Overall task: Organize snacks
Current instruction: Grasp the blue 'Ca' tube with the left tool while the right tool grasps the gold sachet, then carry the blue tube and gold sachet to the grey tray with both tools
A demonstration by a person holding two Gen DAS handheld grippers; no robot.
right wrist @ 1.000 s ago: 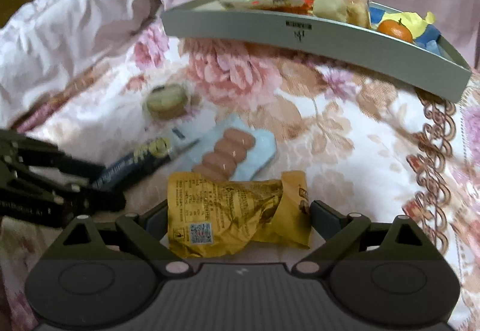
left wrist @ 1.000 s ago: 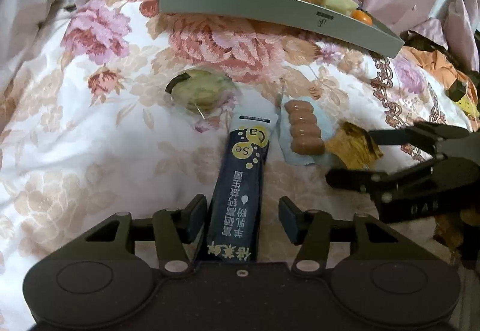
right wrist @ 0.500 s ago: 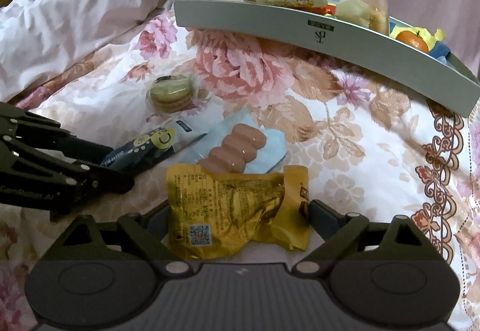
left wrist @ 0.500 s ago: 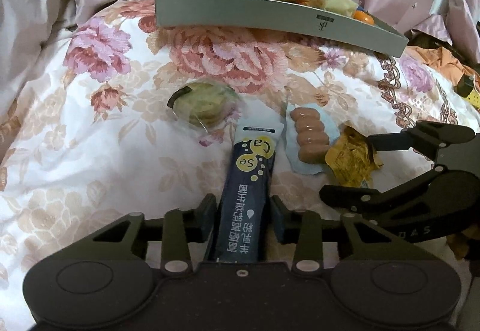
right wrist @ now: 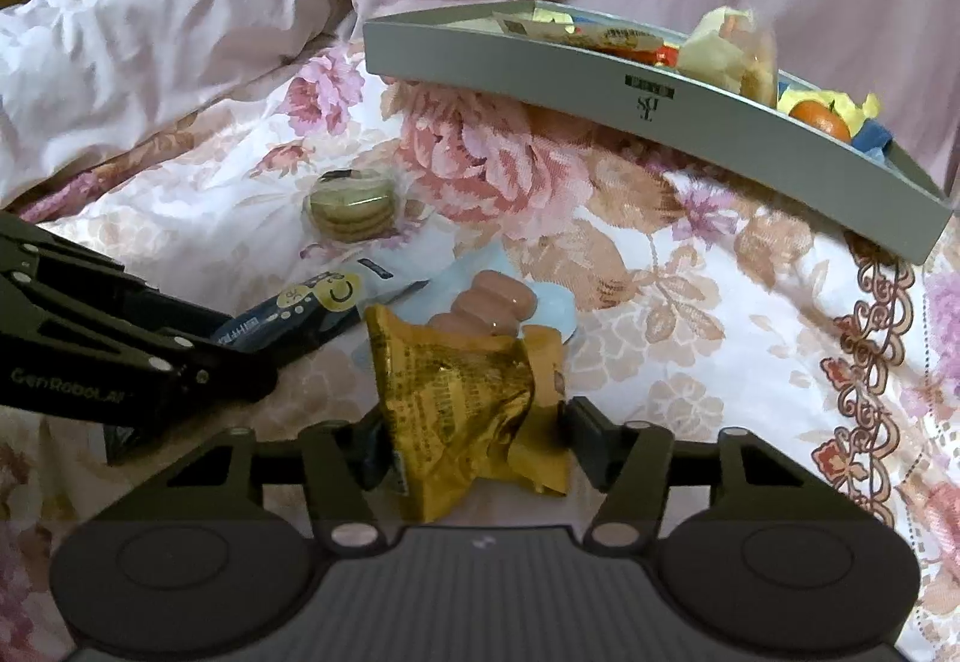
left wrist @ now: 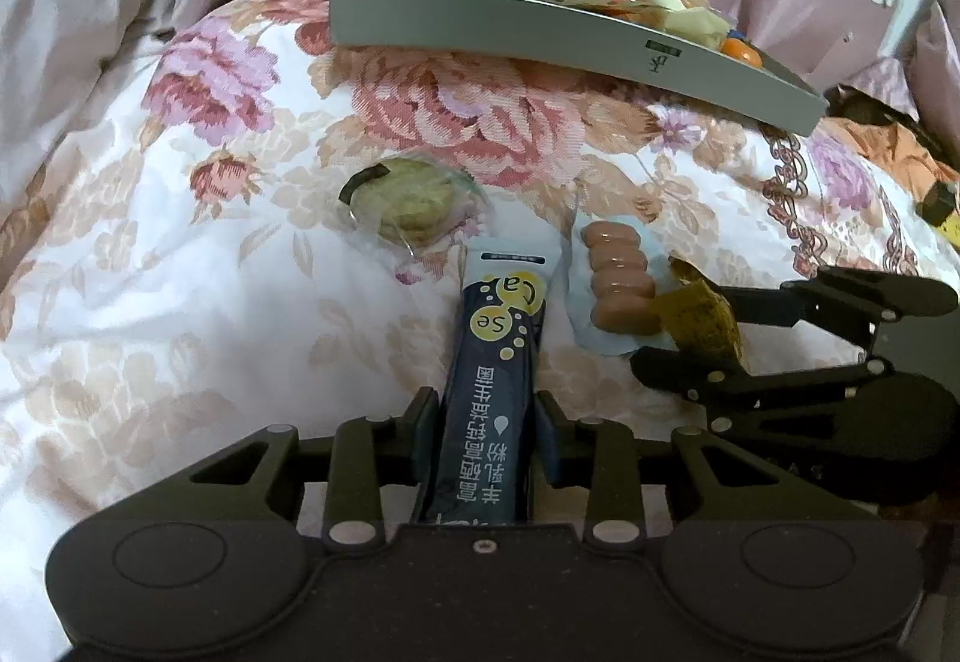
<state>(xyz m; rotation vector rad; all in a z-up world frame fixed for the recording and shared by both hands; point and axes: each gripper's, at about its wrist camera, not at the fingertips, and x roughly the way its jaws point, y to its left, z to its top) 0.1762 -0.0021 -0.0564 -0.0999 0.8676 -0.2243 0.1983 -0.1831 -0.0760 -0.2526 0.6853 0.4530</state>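
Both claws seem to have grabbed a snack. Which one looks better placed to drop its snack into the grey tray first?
Probably the right gripper. It is shut on the crinkled yellow foil packet, and the long grey tray lies ahead with bare quilt between. The left gripper also holds its dark blue stick sachet, so it's close.

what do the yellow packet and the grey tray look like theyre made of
Yellow packet: thin glossy foil or plastic film, judging by sharp crinkles and shine where the right claw squeezes it. Grey tray: probably matte coated cardboard, with flat straight walls and a printed logo.
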